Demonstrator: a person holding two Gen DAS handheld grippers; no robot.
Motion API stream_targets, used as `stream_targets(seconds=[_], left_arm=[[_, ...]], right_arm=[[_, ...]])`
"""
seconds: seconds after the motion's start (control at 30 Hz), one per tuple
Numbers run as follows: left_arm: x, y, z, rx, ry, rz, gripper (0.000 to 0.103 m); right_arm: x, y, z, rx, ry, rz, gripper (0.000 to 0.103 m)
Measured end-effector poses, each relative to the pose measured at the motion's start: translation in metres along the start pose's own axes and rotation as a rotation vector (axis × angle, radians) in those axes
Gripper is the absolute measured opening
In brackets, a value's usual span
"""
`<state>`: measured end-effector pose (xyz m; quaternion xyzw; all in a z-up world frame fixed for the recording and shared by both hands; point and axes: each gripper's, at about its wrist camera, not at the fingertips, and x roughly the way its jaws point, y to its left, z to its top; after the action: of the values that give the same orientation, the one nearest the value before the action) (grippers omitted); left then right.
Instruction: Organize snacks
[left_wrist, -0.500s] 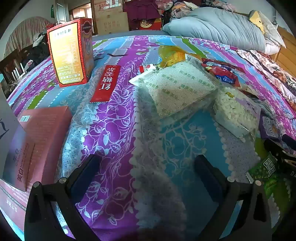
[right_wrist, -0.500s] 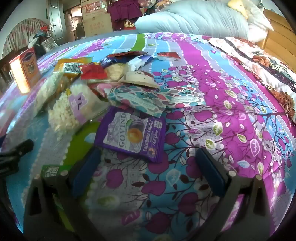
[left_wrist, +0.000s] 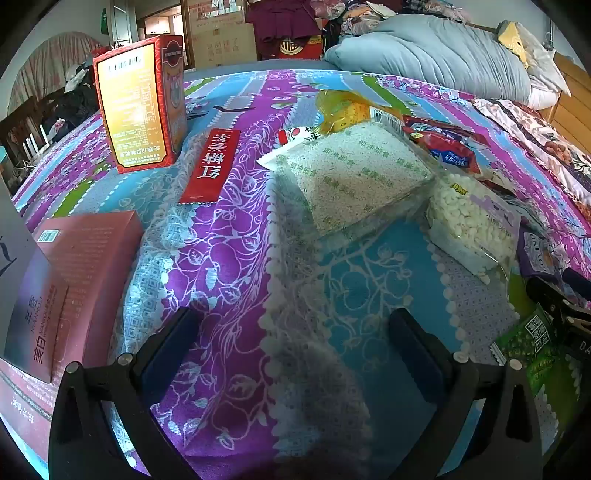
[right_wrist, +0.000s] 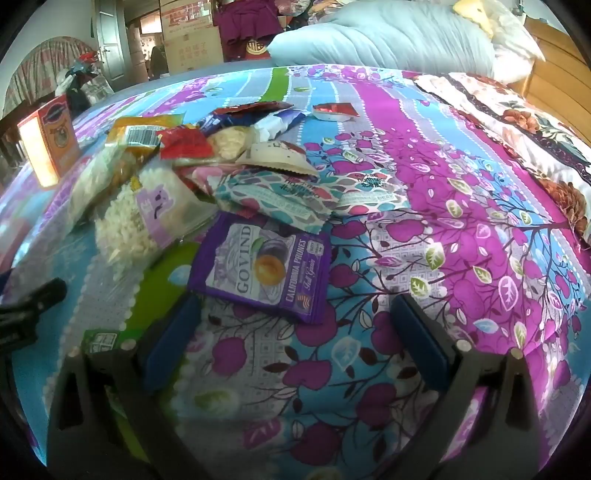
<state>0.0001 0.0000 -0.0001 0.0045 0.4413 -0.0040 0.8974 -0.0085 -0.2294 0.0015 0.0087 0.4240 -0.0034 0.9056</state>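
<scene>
Snacks lie in a heap on a patterned bedspread. In the left wrist view my left gripper (left_wrist: 291, 328) is open and empty above bare cloth, short of a clear bag of white grains (left_wrist: 354, 177) and a bag of white puffs (left_wrist: 472, 218). A flat red packet (left_wrist: 212, 166) and an upright red-and-yellow box (left_wrist: 142, 105) lie to its far left. In the right wrist view my right gripper (right_wrist: 295, 321) is open and empty, just short of a purple prunes packet (right_wrist: 266, 269). A green packet (right_wrist: 107, 339) lies under its left finger.
A pink box (left_wrist: 74, 273) lies at the left edge near the left gripper. A teal patterned packet (right_wrist: 273, 199) and several red and yellow packets lie beyond the prunes. A folded blue duvet (right_wrist: 388, 37) and a wooden headboard (right_wrist: 554, 62) are at the far end.
Both views are nearly unchanged. The right gripper has edged slightly toward the prunes packet.
</scene>
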Motion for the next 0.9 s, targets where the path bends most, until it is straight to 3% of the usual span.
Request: stream_targets(seconds=[0.9], left_arm=[[0.0001, 0.0003, 0.0001, 0.001, 0.000, 0.002, 0.103]], right_arm=[[0.0005, -0.0011, 0.0010, 0.000, 0.001, -0.002, 0.103]])
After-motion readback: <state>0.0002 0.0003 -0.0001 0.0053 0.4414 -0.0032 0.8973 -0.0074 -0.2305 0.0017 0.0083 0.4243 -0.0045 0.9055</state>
